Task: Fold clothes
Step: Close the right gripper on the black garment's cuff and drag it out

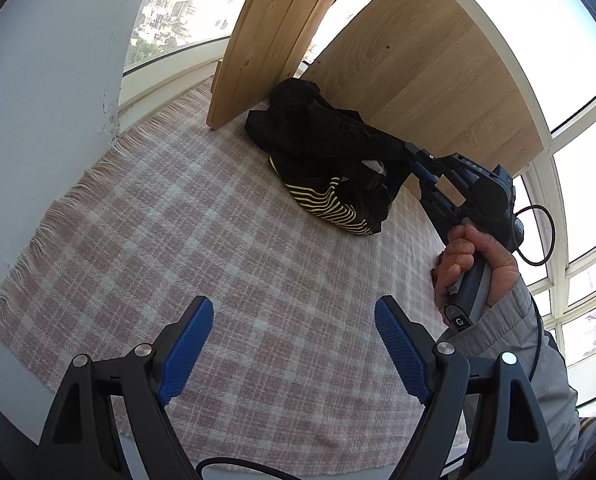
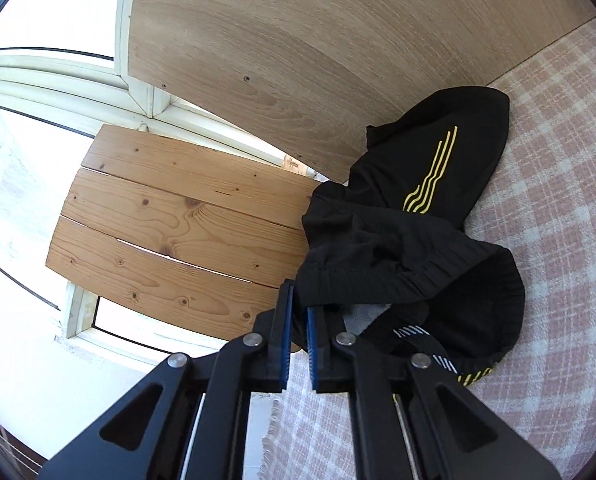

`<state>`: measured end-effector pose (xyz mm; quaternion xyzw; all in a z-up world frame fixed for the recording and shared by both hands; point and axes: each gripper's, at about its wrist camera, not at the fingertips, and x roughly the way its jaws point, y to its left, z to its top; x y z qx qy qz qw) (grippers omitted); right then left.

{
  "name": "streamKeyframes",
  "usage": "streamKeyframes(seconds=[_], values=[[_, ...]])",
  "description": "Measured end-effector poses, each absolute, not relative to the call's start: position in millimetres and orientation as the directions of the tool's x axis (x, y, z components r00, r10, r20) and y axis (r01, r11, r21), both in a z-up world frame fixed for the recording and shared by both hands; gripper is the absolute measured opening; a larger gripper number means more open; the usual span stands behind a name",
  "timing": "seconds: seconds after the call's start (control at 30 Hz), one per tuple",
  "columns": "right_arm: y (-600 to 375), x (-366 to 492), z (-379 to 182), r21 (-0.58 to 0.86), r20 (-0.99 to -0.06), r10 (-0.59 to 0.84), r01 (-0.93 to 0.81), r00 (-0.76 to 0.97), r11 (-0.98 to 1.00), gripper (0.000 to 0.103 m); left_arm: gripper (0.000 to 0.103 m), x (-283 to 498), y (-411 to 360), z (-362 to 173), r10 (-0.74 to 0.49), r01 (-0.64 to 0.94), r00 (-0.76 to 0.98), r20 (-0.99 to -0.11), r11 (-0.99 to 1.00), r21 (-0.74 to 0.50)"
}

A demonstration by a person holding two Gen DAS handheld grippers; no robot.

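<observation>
A black garment with thin yellow stripes (image 1: 329, 160) lies crumpled on the pink checked cloth (image 1: 178, 220), against the wooden boards. It also shows in the right wrist view (image 2: 417, 220). My right gripper (image 2: 300, 308) is shut on the edge of the garment's waistband and lifts it a little; it shows in the left wrist view (image 1: 411, 152) at the garment's right side. My left gripper (image 1: 294, 324) is open and empty above the cloth, well in front of the garment.
A large wooden panel (image 1: 429, 80) and a slatted pine board (image 1: 266, 32) stand behind the garment. A white wall (image 1: 50, 80) is to the left, windows (image 1: 585, 184) to the right. The cloth's fringed edge (image 1: 58, 208) runs along the wall.
</observation>
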<state>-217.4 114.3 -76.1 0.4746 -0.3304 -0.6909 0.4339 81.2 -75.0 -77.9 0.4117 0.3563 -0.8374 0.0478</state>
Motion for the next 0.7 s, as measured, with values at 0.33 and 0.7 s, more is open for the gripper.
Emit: streamKeyframes(seconds=[0.33, 0.7], values=[[144.8, -176.7, 10.5, 0.857, -0.237, -0.959, 0.432, -0.154, -0.281, 0.007, 0.082, 32.8, -55.3, -50.7, 0.088, 0.287, -0.731, -0.676, -0.859, -0.423], [237.1, -133.9, 122.6, 0.782, -0.183, -0.962, 0.562, -0.204, -0.268, 0.007, 0.082, 41.5, -44.8, -42.0, 0.163, 0.263, -0.745, -0.647, -0.819, -0.51]])
